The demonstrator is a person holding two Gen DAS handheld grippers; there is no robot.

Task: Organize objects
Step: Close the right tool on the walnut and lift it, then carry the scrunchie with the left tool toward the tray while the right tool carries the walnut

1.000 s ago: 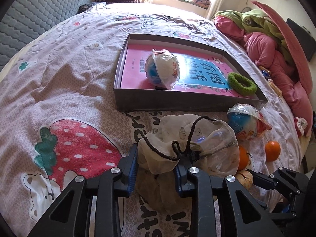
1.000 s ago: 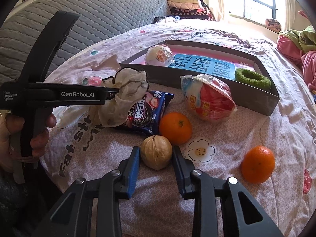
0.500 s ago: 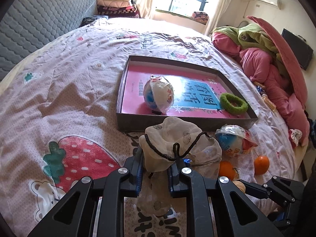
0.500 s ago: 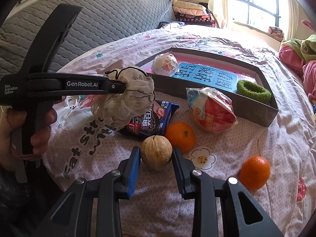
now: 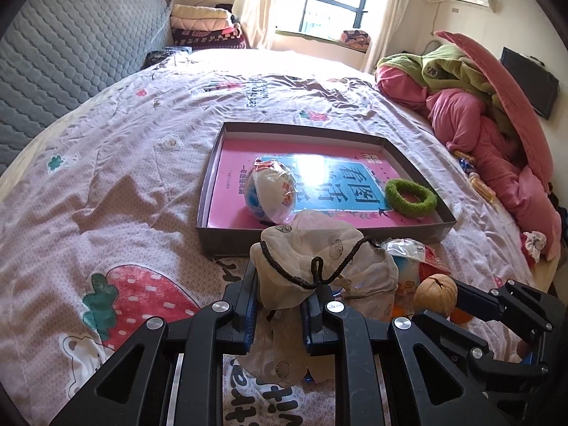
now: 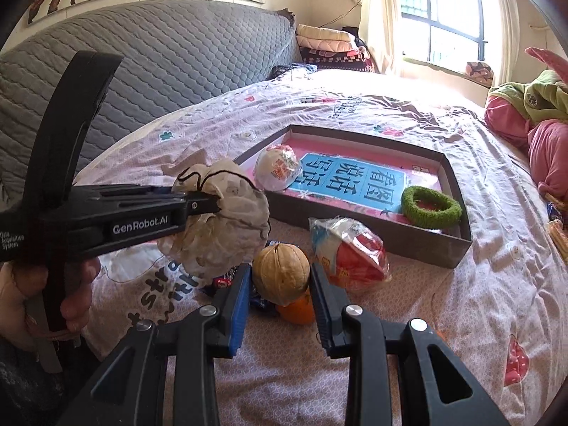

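Sheer beige drawstring pouch (image 5: 319, 266) with black cord is hanging crumpled, pinched in left claw (image 5: 278, 310), raised off the bed. Tan walnut (image 6: 280, 273) is sitting clamped between right claw (image 6: 280, 293) pads, also lifted. Wrapped red-white toy ball (image 6: 349, 252) is lying on the bed just before the tray's near wall. An orange (image 6: 296, 310) is peeking out under the walnut, mostly hidden. Dark shallow box tray (image 6: 458, 213) is holding a pink-blue book (image 6: 348, 181), a wrapped white ball (image 6: 278, 172) and a green fuzzy ring (image 6: 431, 207). Blue snack packet (image 6: 261, 301), possibly cookies, is lying under the pouch.
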